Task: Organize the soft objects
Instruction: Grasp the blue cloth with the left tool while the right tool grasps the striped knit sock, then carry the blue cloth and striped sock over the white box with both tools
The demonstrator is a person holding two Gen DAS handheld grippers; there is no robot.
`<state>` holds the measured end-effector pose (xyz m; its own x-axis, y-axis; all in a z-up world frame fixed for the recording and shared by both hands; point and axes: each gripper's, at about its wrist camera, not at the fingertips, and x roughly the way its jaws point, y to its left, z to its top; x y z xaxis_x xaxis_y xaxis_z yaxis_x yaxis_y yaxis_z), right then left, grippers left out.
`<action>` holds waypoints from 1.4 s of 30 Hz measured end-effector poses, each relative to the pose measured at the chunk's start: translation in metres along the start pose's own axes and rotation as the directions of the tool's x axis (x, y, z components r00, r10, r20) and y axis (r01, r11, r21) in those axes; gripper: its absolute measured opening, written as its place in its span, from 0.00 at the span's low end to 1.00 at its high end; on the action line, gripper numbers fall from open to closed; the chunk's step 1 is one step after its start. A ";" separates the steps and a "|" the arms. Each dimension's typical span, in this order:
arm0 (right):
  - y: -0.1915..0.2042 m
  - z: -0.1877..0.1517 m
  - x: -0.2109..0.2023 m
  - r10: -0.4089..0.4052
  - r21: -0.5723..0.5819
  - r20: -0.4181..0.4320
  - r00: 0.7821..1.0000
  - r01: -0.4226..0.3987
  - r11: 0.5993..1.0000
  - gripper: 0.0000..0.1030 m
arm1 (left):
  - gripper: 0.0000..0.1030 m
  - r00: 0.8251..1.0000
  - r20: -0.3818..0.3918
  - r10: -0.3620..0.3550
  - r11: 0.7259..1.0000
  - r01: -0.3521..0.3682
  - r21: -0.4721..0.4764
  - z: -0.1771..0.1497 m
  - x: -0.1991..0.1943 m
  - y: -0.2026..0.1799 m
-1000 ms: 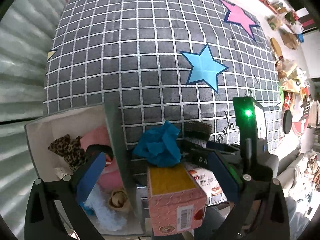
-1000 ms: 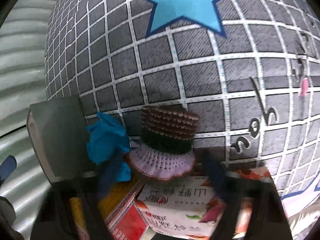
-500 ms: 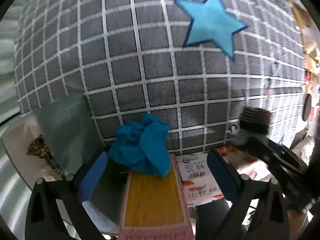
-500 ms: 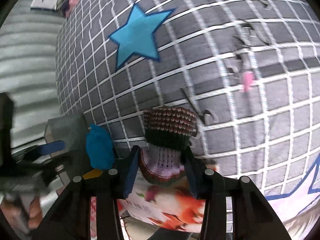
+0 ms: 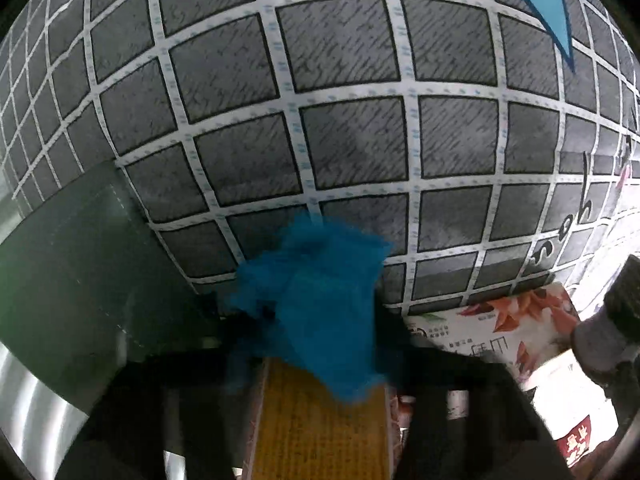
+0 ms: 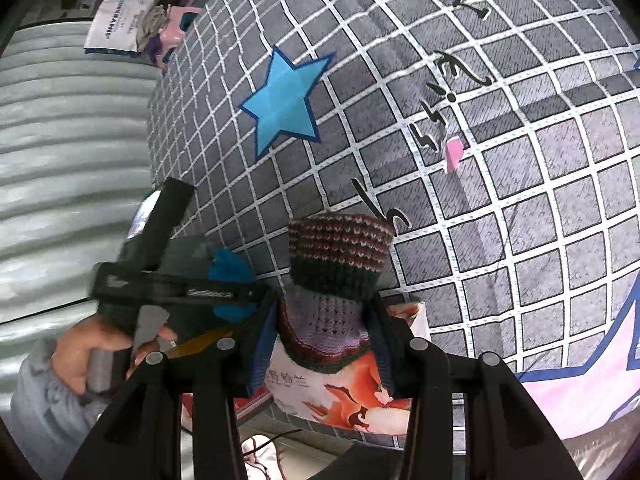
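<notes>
Right claw (image 6: pixel 320 340) grips the knitted hat (image 6: pixel 336 276); left claw (image 5: pixel 316 344) pinches the blue cloth (image 5: pixel 320 304) over boxes.

The grid-patterned mat (image 6: pixel 500 200) lies open across the upper and right of the right wrist frame, bare but for a small pink scrap (image 6: pixel 454 154) right of centre. At lower centre the way is blocked by the knitted hat (image 6: pixel 338 276) above the printed box (image 6: pixel 352 396), and at left by the left gripper (image 6: pixel 230 292) at the blue cloth (image 6: pixel 232 270). In the left wrist frame the grey bin wall (image 5: pixel 80 268) closes the lower left, the blue cloth on the yellow-topped box (image 5: pixel 320 432) fills bottom centre, and the mat above is open.
</notes>
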<state>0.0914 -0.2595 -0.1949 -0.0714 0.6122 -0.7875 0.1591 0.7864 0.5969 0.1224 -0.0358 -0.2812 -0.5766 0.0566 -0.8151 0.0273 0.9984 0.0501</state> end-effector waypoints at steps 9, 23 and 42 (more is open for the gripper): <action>0.014 -0.002 -0.016 -0.082 -0.097 0.057 0.995 0.087 0.991 0.43 | 0.28 0.951 0.306 -0.046 0.998 0.035 0.042 -0.040 -0.051 0.015; 0.059 -0.022 -0.036 -0.206 -0.262 0.134 0.969 0.235 0.936 0.43 | 0.28 0.705 0.708 -0.022 1.000 0.028 0.003 -0.154 -0.140 0.008; 0.110 -0.078 -0.055 -0.237 -0.380 0.180 0.955 0.290 0.879 0.43 | 0.28 0.611 0.792 -0.009 0.998 0.056 -0.031 -0.233 -0.130 0.024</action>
<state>0.0358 -0.2000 -0.0738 0.0714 0.3830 -0.9210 -0.2546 0.8998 0.3544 0.0078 -0.0205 -0.0398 0.2938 0.0307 -0.9554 -0.0304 0.9993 0.0228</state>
